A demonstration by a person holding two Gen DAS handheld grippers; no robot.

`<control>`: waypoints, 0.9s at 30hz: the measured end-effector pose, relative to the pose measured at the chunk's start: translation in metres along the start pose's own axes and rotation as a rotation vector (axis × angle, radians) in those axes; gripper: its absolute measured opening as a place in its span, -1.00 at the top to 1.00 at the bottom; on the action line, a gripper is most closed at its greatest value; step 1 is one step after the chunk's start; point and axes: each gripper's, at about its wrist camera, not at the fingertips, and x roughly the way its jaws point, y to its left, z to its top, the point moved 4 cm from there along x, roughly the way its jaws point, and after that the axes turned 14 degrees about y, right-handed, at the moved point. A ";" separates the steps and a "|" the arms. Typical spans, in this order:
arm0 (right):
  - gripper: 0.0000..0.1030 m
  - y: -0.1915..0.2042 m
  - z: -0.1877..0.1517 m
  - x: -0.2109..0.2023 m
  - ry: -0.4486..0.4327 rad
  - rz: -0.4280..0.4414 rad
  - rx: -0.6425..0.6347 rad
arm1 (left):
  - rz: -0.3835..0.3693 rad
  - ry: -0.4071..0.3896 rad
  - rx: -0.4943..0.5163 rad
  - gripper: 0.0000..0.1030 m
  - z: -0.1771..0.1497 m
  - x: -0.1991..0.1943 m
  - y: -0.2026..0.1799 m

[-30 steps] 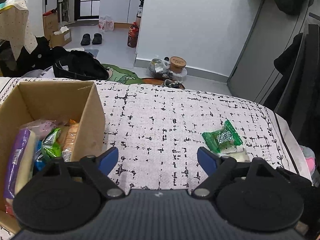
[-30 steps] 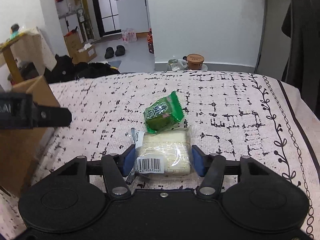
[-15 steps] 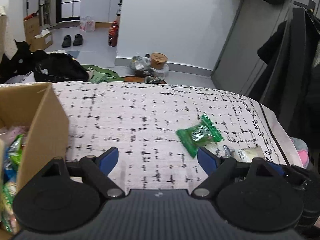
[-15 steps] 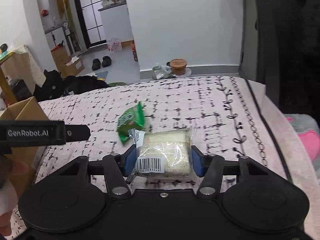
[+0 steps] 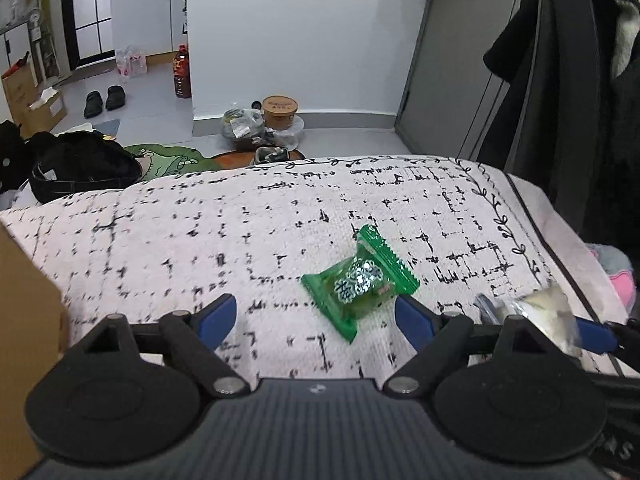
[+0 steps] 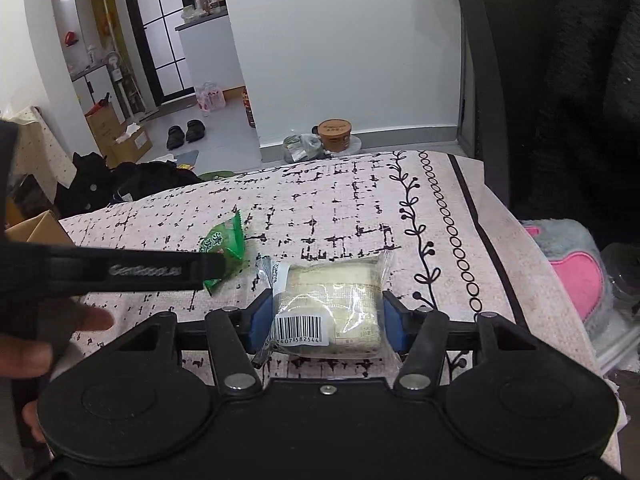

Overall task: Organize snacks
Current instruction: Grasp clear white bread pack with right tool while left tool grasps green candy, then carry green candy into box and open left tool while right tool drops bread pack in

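Left gripper [image 5: 315, 318] swings off the box [image 5: 24, 320] toward the green packet [image 5: 358, 282], fingers wide, packet at its 1 o'clock on the cloth [image 5: 200, 220]. Right gripper [image 6: 325, 316] clamps the clear-wrapped cake [image 6: 326, 304]. Step: collecting both; next, close on green packet.

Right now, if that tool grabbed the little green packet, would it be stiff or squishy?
Probably crinkly and soft: the green packet is a thin film wrapper with crimped ends. It looks puffed, so likely light. Its glossy film may slip between the left tool's open fingers.
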 end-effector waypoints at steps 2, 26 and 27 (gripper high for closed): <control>-0.05 -0.001 -0.002 0.001 0.003 0.004 0.004 | 0.011 0.010 0.008 -0.67 0.004 0.007 -0.001; -0.05 -0.007 -0.003 0.001 0.000 0.008 0.067 | -0.018 -0.034 0.085 0.39 0.019 0.028 -0.016; -0.05 -0.007 -0.003 0.001 -0.002 0.005 0.072 | -0.023 -0.034 0.078 0.41 0.017 0.027 -0.015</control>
